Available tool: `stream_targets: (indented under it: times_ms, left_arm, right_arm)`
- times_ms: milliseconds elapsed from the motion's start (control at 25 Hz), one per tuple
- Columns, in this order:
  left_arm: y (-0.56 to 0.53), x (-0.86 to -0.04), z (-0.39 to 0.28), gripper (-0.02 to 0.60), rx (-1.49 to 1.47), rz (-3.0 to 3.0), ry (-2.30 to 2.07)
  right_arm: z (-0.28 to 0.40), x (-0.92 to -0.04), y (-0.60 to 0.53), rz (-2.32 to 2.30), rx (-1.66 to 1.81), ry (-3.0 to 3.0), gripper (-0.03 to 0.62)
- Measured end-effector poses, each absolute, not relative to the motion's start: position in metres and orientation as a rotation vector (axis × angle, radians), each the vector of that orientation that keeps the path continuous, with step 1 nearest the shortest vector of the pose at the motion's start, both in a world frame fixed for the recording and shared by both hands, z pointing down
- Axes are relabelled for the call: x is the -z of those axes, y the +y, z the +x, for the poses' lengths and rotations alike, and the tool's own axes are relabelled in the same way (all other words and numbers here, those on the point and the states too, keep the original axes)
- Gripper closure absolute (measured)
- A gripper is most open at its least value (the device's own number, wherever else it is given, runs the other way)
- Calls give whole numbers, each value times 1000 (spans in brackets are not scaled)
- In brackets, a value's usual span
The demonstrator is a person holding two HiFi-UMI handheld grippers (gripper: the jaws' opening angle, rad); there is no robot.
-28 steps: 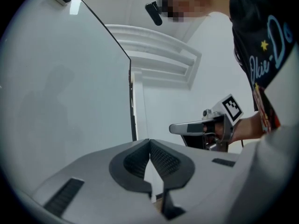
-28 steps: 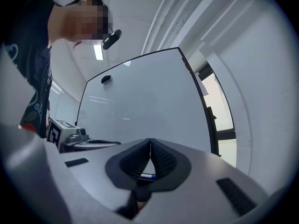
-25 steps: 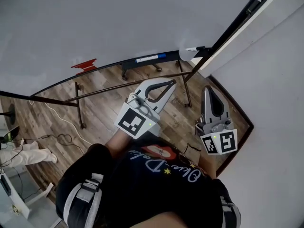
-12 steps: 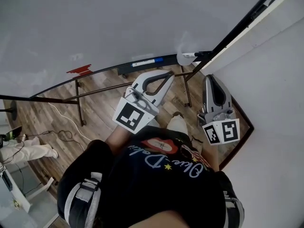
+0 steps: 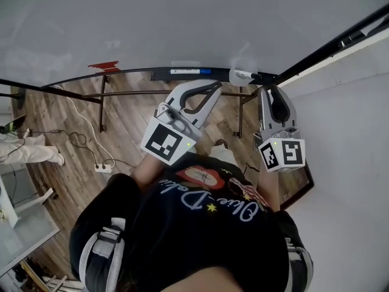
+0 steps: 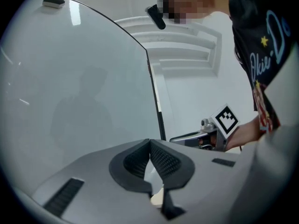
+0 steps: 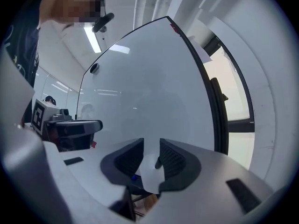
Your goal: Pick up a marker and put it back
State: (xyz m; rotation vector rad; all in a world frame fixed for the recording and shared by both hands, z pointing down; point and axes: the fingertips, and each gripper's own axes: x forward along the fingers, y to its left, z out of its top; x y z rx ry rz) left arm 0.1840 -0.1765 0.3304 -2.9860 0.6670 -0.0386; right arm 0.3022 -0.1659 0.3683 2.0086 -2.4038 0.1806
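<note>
Two grippers, both empty: the left gripper [image 6: 150,143] has its jaws pinched together on nothing, and the right gripper [image 7: 152,146] has its jaws opening with only bare whiteboard [image 5: 182,23] showing through the gap. The marker [image 5: 185,72], white with a blue label, lies flat in the tray [image 5: 134,75] along the whiteboard's bottom edge. It's around the tray's middle, just past the left gripper and off to the left of the right one. The tray's the only container-ish thing here. Besides the marker it holds a white thing [image 5: 238,76] with a dark tip at its right end, near the right gripper; can't tell if that's another marker or an eraser. My guess at what goes wrong: the tray looks narrow and the marker is round, so a jaw nudging it sideways could roll it off onto the floor [image 5: 130,132]. The right gripper could also close on that white thing instead, since it's nearer.
</note>
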Motion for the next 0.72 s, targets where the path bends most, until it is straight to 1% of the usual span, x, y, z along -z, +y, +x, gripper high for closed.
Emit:
stream_targets:
  times_ms: [440,720]
  left_arm:
    - [-183,-336,165,577,136,-2905,852]
    - [-187,-336,148,577,153,-2878,944]
  right_arm:
    - [312,-416,-199,1882,-272,-2385,464]
    - [307,-423,-210,1859,-299,-2407,464]
